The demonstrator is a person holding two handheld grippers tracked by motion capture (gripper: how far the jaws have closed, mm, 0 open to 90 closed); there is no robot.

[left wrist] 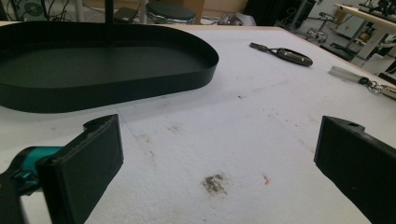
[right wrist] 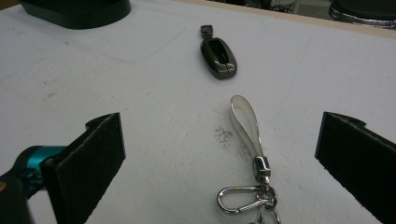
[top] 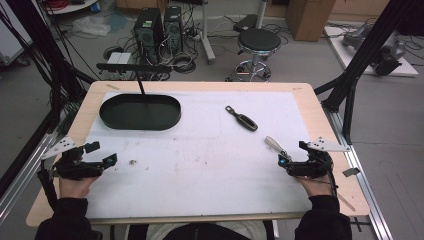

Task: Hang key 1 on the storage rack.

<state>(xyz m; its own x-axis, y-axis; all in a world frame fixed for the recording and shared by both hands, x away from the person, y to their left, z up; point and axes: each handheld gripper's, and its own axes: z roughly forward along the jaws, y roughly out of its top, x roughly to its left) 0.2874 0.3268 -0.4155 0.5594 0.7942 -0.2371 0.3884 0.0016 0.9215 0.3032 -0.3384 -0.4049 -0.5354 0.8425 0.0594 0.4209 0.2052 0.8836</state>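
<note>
I saw a matt, faintly grainy white sheet (top: 200, 165), scuffed and stained, covering the pale wooden counter (top: 320, 125). The black oval tray (top: 140, 112) looked like smooth, dull plastic or coated metal. The dark glossy key fob (right wrist: 218, 56) shone at its metal-looking trim. The cream strap keyring (right wrist: 247, 126) looked like smooth leather, with polished silver metal clasp. My tongs' pads (right wrist: 93, 154) appeared matt black, finely textured.

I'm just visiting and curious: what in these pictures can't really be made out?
- Keychain: right gripper view, bottom edge cuts off what hangs below its carabiner.
- Key fob: high view, too small for buttons or markings.
- Black tray: left gripper view, left end cut off by the edge.
</note>
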